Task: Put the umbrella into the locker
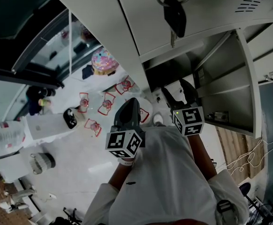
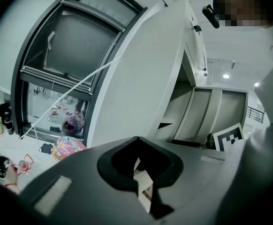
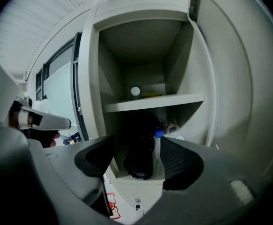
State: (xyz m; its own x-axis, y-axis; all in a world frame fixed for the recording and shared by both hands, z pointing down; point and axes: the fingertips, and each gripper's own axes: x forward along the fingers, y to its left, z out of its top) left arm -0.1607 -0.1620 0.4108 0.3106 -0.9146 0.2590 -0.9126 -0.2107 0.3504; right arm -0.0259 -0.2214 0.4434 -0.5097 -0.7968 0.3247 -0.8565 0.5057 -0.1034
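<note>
The black folded umbrella [image 3: 141, 149] lies inside the lower compartment of the open grey locker [image 3: 197, 69], its butt end facing out. My right gripper [image 3: 139, 159] is open in front of that compartment; the umbrella shows beyond its jaws and the pads do not touch it. From the head view the right gripper [image 1: 177, 92] points at the locker opening [image 1: 221, 86]. My left gripper [image 1: 129, 106] hangs to the left of it, shut and holding nothing. The left gripper [image 2: 139, 165] faces the locker's door edge.
A shelf [image 3: 155, 101] divides the locker; a small white round thing [image 3: 135, 91] sits on it. A blue-capped bottle [image 3: 158, 134] stands beside the umbrella. A key fob [image 1: 174, 15] hangs from a door above. A colourful round object [image 1: 103, 62] lies by the window.
</note>
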